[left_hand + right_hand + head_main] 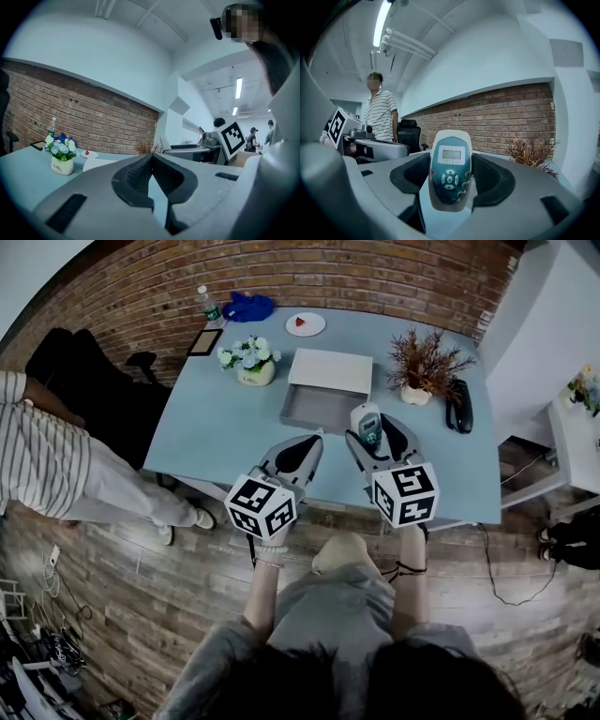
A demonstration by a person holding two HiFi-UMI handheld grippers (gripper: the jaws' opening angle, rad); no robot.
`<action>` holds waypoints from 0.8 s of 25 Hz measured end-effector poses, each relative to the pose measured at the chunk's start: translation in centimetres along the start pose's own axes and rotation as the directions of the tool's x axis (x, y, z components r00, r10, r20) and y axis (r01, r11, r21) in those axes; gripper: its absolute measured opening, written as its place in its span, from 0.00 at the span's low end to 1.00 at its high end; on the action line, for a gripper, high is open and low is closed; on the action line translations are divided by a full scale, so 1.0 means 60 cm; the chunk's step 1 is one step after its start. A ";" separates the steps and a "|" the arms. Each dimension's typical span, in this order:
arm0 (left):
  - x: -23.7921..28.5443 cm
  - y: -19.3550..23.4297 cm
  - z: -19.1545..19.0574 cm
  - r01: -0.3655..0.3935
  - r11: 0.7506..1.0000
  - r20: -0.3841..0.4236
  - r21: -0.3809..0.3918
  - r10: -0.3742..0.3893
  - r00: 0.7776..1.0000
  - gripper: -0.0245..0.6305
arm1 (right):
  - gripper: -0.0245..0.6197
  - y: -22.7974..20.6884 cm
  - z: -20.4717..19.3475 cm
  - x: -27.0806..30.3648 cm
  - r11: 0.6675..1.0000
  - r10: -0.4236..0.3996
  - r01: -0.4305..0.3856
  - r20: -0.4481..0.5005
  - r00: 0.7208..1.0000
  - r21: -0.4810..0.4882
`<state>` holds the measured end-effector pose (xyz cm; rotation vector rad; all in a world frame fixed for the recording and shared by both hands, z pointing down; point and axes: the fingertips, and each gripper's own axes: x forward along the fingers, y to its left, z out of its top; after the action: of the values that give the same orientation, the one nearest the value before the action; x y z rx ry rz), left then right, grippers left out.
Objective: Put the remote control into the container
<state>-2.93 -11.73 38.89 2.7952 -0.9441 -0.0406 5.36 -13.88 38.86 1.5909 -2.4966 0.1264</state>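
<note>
My right gripper is shut on a white and teal remote control, which stands upright between the jaws just in front of the container. In the right gripper view the remote control shows its screen and buttons, with the right gripper clamped on its sides. The container is an open grey box on the light blue table, and its white lid lies behind it. My left gripper hangs near the table's front edge; in its own view the left gripper is shut with nothing held.
A flower pot stands left of the container and a dried plant to its right. At the back are a plate, a blue cloth and a bottle. A black handset lies at the right edge. A person stands at the left.
</note>
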 end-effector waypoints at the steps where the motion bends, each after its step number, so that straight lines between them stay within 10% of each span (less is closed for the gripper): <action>1: 0.003 0.001 -0.001 0.001 1.000 -0.001 -0.001 -0.001 1.000 0.04 | 0.47 -0.003 0.000 0.003 1.000 0.000 0.000 0.000 1.000 -0.002; 20: 0.095 0.122 -0.029 -0.091 0.993 -0.045 -0.070 0.088 0.995 0.04 | 0.47 -0.064 -0.020 0.175 0.989 0.124 -0.134 -0.135 0.983 -0.064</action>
<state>-2.65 -20.57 42.16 2.6747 -1.0357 -0.0028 4.62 -24.67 42.02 1.3478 -2.4724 0.1503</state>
